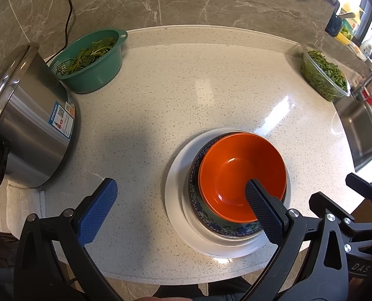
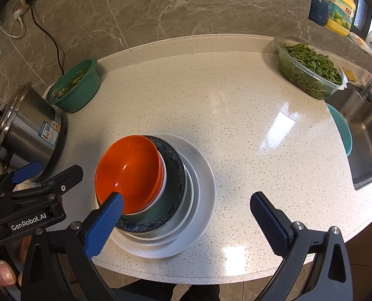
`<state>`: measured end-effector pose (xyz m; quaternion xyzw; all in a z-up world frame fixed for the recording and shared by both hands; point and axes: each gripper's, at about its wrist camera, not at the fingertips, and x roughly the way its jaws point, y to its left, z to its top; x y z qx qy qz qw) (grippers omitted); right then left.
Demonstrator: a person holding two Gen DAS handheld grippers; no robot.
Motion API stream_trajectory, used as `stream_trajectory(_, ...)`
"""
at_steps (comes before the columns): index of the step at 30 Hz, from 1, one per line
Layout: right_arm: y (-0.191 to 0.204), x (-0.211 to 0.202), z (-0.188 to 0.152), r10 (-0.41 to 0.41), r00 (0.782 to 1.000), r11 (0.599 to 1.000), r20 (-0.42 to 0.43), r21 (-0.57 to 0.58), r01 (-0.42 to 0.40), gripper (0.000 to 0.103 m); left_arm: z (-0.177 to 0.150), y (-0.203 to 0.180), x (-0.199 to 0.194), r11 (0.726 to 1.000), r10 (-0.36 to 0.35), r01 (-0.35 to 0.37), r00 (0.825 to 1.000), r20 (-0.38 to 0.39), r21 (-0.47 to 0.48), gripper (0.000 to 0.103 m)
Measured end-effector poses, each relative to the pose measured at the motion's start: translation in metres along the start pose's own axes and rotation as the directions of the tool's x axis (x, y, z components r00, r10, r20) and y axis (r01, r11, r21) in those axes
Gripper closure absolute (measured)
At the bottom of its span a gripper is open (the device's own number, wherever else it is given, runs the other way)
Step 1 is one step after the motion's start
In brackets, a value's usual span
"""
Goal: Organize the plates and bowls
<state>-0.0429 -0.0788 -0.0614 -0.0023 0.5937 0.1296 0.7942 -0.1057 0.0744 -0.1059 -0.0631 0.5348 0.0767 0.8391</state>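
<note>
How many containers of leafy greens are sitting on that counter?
2. A green colander stands at the back left beside the steel pot; a clear plastic tub stands at the back right near the sink.

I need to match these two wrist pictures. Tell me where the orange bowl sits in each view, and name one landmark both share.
Left wrist view: the orange bowl sits lower right of centre, topping the stack on the white plate.
Right wrist view: the orange bowl sits lower left of centre, on the same stack.
Shared landmark: the green colander with greens, far left by the wall.
</note>
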Motion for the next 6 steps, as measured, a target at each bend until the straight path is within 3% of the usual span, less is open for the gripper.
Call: stream_trajectory(6, -0.0026, 0.0047, 0.0023, 0.003, 1.000, 1.000, -0.003, 0.002, -0.003, 0.000, -0.0001, -0.0005, -0.0025, 1.000, -0.003, 0.003, 1.000, 0.019, 0.002, 0.000)
